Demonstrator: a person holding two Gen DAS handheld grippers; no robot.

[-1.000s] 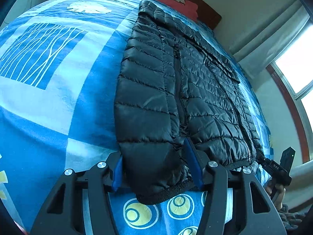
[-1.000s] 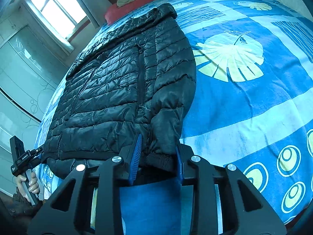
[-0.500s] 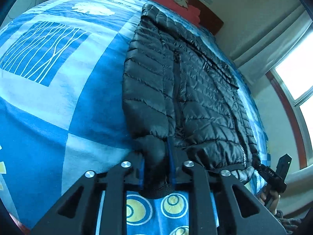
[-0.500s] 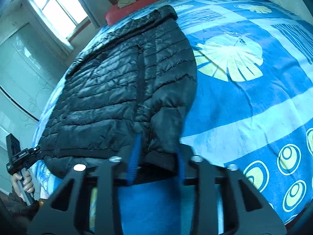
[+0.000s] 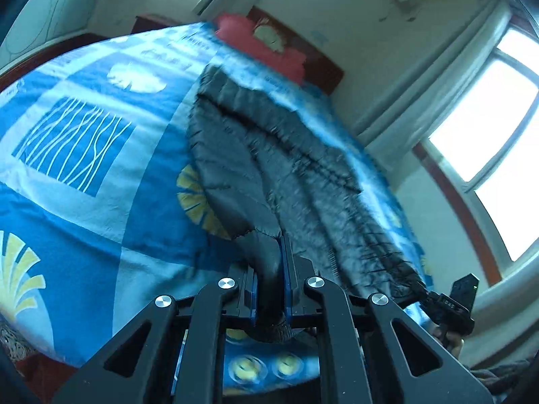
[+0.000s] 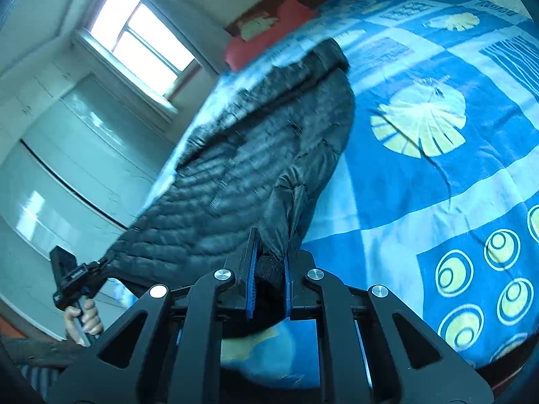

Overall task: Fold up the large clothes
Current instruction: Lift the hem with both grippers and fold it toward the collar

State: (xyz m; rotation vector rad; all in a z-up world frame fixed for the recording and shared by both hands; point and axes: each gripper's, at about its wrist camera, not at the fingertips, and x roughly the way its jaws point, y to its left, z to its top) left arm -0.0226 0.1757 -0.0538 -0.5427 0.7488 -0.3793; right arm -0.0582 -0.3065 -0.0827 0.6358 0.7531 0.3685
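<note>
A black quilted puffer jacket [image 5: 296,155] lies lengthwise on the bed, collar toward the pillow; it also shows in the right wrist view [image 6: 256,155]. My left gripper [image 5: 269,269] is shut on the jacket's bottom hem corner and holds it lifted off the bed. My right gripper [image 6: 269,269] is shut on the other hem corner, near the ribbed cuff [image 6: 271,269], also lifted. Each gripper shows in the other's view: the right one [image 5: 451,306], the left one [image 6: 72,276]. The lower half of the jacket hangs between them, blurred by motion.
The bed has a blue patterned cover [image 5: 84,155] with leaf and circle prints [image 6: 424,124]. A red pillow [image 5: 259,43] lies at the head by a dark headboard. A window [image 5: 492,128] and a pale wardrobe [image 6: 67,155] flank the bed.
Both grippers have closed on the jacket's hem corners and risen, lifting the lower part of the jacket off the bed. The views now tilt up toward the walls and window.
</note>
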